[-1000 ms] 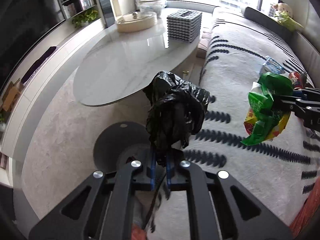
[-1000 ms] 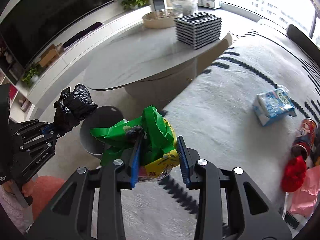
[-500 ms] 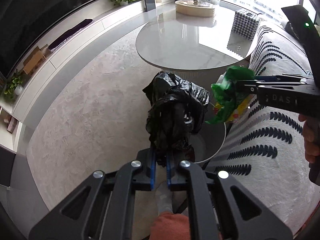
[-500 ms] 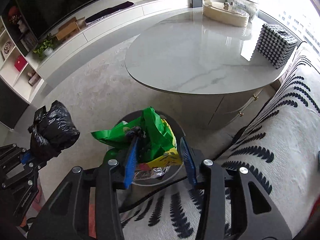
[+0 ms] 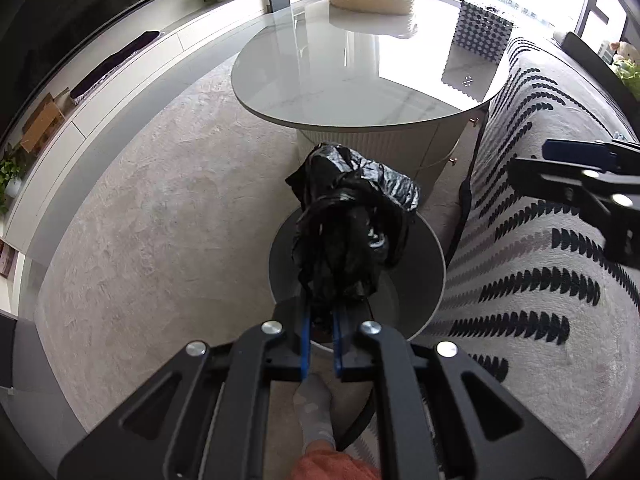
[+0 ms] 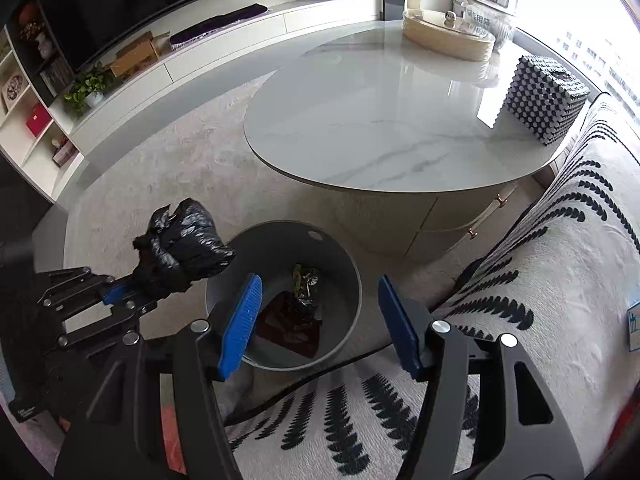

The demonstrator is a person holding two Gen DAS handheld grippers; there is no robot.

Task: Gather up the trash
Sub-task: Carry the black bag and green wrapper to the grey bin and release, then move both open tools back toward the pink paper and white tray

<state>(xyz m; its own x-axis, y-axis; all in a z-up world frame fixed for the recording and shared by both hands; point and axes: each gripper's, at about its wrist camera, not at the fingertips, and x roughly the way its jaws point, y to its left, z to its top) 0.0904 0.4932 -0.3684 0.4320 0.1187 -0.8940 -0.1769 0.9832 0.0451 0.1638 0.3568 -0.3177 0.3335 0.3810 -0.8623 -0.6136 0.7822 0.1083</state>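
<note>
Fingers (image 6: 240, 324) apart above bin (image 6: 344, 264)

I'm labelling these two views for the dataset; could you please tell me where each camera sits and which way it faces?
Left wrist: on the left gripper, looking steeply down along fingers shut on the black bag over the bin; a socked foot shows.
Right wrist: on the right gripper, looking down into the bin; its fingers have just been opening, nothing between them.
Shared: bin, black bag, marble table, patterned sofa cover, each other's gripper.
</note>
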